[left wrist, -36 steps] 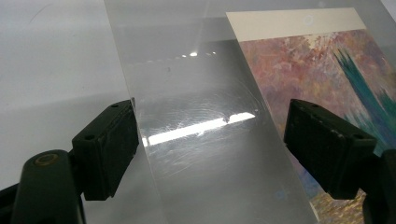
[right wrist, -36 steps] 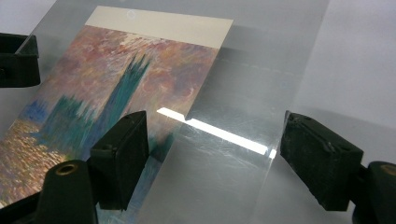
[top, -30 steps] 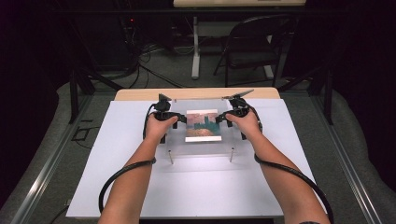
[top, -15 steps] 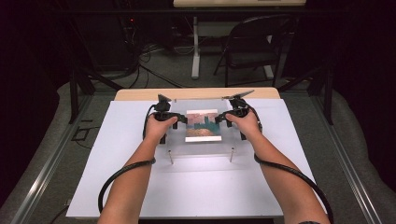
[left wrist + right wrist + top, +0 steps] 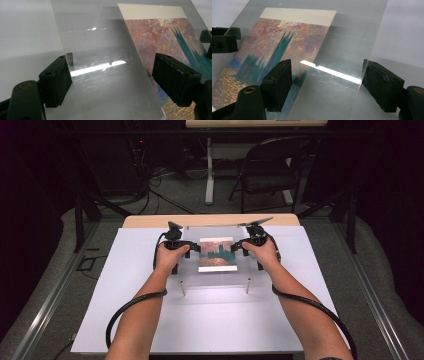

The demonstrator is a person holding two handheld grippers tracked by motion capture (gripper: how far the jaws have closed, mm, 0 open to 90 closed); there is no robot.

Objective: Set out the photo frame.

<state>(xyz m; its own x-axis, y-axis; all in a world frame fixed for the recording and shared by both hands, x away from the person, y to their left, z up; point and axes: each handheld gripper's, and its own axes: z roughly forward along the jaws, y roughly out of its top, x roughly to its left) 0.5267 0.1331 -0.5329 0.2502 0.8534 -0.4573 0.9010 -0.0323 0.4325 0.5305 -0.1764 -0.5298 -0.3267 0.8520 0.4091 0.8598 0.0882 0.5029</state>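
A clear acrylic sheet [image 5: 215, 276] rests on small metal posts [image 5: 183, 288] over a painted print [image 5: 218, 254] of a teal tower under a pink sky. My left gripper [image 5: 183, 248] is at the sheet's left side and my right gripper [image 5: 243, 246] at its right side. In the left gripper view the left gripper [image 5: 115, 75] is open, one jaw at the sheet's [image 5: 105, 82] edge, the other over the print [image 5: 160, 37]. In the right gripper view the right gripper [image 5: 329, 80] is open, straddling the sheet's [image 5: 342, 82] right strip beside the print [image 5: 282, 42].
The white table top [image 5: 210, 325] has free room in front of the sheet and to both sides. A wooden edge [image 5: 210, 220] runs along the back. Beyond it stand a black chair [image 5: 272, 167] and cables on the floor.
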